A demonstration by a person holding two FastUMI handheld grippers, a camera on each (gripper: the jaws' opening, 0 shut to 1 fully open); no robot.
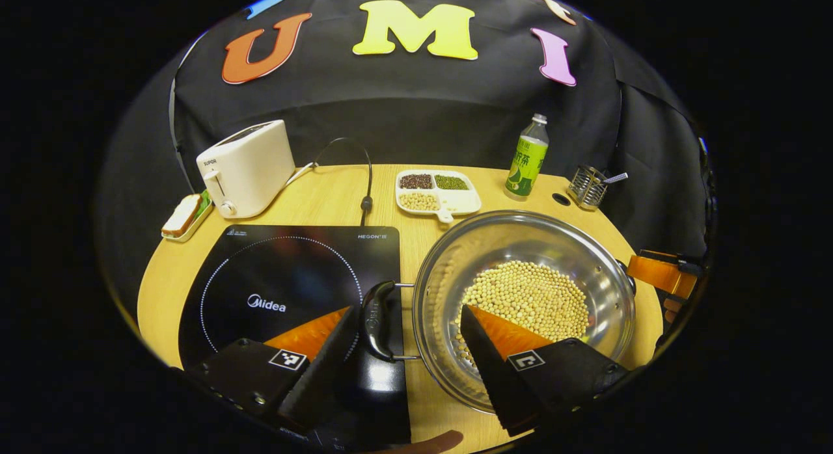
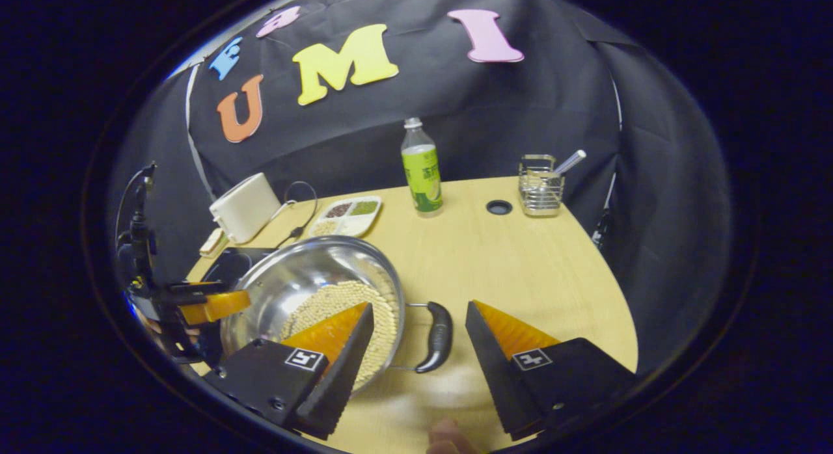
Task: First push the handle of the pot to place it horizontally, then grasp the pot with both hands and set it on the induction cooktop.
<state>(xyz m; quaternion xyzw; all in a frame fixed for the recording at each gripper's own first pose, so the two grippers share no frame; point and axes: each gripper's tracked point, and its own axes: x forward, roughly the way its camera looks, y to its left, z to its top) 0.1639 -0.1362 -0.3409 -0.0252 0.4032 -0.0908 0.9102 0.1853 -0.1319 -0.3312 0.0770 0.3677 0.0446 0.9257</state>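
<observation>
Pot (image 1: 553,259) of beans: on table (image 2: 520,259), just right of cooktop (image 1: 286,278). My left claw (image 1: 410,333) gapes around its left handle (image 1: 374,320); my right claw (image 2: 420,330) gapes around the right handle (image 2: 437,337). Neither handle gripped.

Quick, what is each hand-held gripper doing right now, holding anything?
Left hand-held gripper: open, fingers either side of the pot's left handle, holding nothing.
Right hand-held gripper: open, fingers either side of the pot's right handle, holding nothing.
</observation>
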